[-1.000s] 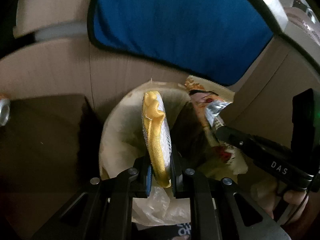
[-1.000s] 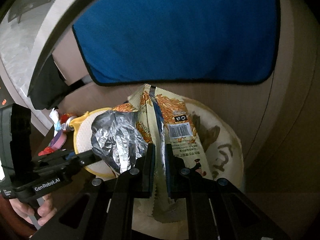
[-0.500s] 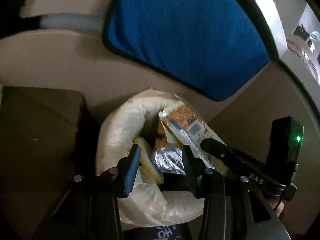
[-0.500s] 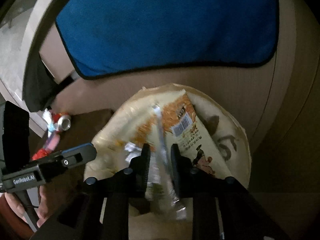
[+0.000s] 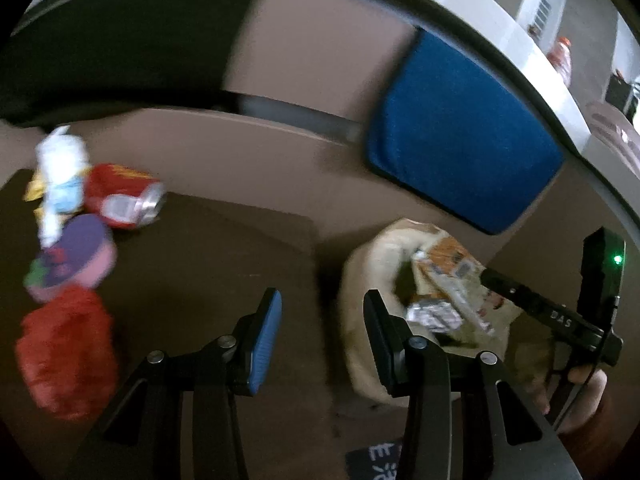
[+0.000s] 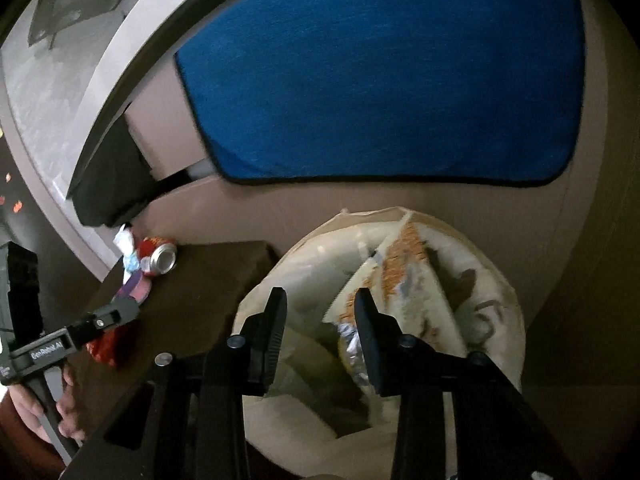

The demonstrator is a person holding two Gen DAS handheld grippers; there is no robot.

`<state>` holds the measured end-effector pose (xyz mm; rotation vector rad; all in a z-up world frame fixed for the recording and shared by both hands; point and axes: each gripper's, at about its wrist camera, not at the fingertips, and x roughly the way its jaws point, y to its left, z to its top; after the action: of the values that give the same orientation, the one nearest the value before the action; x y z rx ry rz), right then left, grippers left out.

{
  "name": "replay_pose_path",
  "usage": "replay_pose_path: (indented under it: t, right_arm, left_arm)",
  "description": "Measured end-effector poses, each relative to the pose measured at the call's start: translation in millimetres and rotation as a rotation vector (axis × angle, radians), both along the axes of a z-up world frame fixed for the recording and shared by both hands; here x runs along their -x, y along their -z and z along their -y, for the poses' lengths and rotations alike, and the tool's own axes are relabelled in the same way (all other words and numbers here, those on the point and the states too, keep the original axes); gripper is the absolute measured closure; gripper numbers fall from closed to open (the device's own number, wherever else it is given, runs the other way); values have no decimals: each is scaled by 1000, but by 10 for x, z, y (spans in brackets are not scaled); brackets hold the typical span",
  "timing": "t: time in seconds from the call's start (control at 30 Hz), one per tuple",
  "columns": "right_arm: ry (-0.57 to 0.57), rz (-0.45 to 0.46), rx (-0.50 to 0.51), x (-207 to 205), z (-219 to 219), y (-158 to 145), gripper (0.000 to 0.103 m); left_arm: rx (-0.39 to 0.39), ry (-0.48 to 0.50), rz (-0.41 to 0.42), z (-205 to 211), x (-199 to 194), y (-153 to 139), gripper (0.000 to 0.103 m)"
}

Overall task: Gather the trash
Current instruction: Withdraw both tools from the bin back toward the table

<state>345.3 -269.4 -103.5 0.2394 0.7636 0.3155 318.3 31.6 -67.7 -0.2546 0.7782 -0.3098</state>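
Note:
A cream bag-lined bin [image 6: 492,280] [image 5: 360,276] stands beside a dark table. Inside it lie an orange snack wrapper [image 6: 404,260] [image 5: 452,260] and crumpled foil [image 6: 352,348] [image 5: 432,314]. My right gripper [image 6: 320,316] hovers over the bin, its jaws opening, nothing pressed between them. My left gripper [image 5: 322,314] is open and empty above the table edge, left of the bin. On the table's far left lie a red can [image 5: 124,200] [image 6: 160,256], a white crumpled wrapper [image 5: 60,168], a purple lid [image 5: 76,256] and a red crumpled bag [image 5: 64,348].
A blue cushion [image 6: 380,72] [image 5: 460,152] leans on the beige sofa back behind the bin. The dark brown table [image 5: 200,264] fills the left. A hand [image 6: 28,408] holds the left gripper's handle. A black cloth [image 6: 108,184] hangs at the back left.
Both grippers opened and let go of their trash: the yellow piece and the snack wrapper dropped into the bin. The left gripper swung left toward the table; the right one rose slightly.

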Motion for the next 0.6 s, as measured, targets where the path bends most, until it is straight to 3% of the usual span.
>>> replay_pose_path:
  t: [0.4,0.5,0.6]
  right_arm:
    - [-160,0,26,9,-959,6,69]
    - [-197,-12,29,18,-1167,45,69]
    - [-224,-27,36,38,-1350,88,69]
  left_arm:
    - [34,-300,-17,-1586,255,135,59]
    - [38,-277,-35,-1836,129,208,59]
    - [103,-280,-71,-2146,-117,309,59]
